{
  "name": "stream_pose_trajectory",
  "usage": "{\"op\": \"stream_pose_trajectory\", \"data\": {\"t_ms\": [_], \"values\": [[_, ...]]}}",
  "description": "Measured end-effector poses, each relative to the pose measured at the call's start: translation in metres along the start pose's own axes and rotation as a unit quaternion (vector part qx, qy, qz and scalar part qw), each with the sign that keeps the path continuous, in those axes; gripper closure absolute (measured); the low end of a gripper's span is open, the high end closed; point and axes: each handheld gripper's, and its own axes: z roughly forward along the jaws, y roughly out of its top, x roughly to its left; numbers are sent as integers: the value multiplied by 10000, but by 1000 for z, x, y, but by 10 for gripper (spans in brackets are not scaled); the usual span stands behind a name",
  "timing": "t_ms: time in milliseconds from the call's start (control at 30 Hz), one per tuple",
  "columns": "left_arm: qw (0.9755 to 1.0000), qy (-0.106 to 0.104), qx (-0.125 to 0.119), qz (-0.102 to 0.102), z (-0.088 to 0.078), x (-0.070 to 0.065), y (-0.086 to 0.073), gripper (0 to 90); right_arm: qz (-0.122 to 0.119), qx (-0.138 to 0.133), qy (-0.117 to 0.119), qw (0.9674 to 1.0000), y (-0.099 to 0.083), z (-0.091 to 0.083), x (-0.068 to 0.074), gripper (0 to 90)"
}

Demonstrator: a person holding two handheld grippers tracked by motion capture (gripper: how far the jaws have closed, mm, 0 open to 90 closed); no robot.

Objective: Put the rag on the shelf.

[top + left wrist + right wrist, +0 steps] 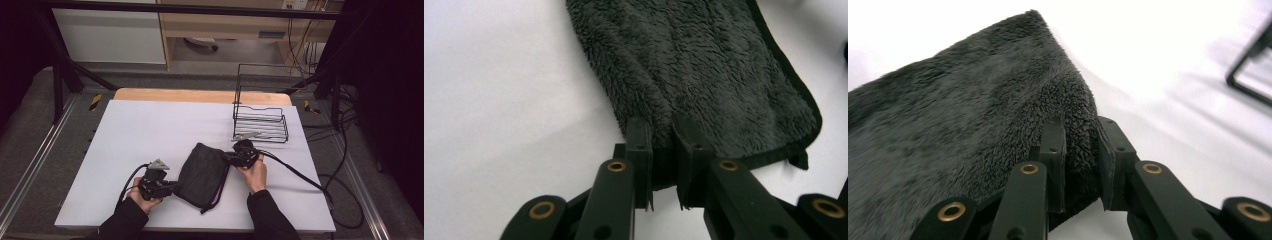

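**Ana:** Right, both grips are on. The left gripper [663, 150] is clamped on the dark towel [704, 75], its jaws pinching the plush edge close to the bound hem, low on the cloth's near-left side in the high view.

**Ben:** And the right gripper [1082, 150] is the mirror of it, jaws clenched on a thick bunch of pile at the towel's far-right corner. From above you see that gripper [244, 152] by the cloth's upper right and the other [161, 186] at its lower left, so they hold it across a diagonal.

**Ana:** How far along, would you say?

**Ben:** Early, I'd judge. Grasping looks done; any folding or shifting is left. The towel [202, 175] lies rumpled on the white table cover [150, 130], roughly in the middle front, more a slumped lozenge than a neat rectangle.

**Ana:** Texture's lovely and clear in the left gripper view: deep, fuzzy fleece, charcoal grey, with a smooth black binding round the rim and a little tab at one corner.

**Ben:** Soft and floppy, so I'd expect it to sag between the two holds. A thin strip trails off its near edge too.

**Ana:** Further out?

**Ben:** A black wire rack [260, 122], thin rigid rods, open-topped, standing at the table's far right, well apart from the towel and with nothing in it that I can make out.
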Motion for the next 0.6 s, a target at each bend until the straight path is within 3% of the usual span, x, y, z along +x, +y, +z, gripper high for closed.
{"op": "stream_pose_trajectory", "data": {"t_ms": [133,167,200,233,267,367,467,600], "values": [[9999,45,-31,149,0,0,0,750,-36,-102,-97,9999,0,8,1,704],[9998,20,-19,181,-2,2,0,688,-133,-374,-237,9989,-5,0,4,602],[9998,16,-27,210,-3,3,1,688,-133,-374,-237,9989,-5,0,4,602],[9997,29,-28,234,-4,6,2,631,-91,-621,-245,9977,-10,-11,8,450],[9998,56,-46,211,-5,8,2,631,-91,-621,-245,9977,-10,-11,8,450],[9997,76,-91,220,-8,14,3,588,-59,-800,-210,9966,-21,-28,19,313],[9997,43,4,229,-5,18,3,595,-4,-884,-36,9961,-39,-42,40,246],[9997,-135,124,132,0,20,-1,672,139,-704,170,9973,-61,-42,60,245]]}}
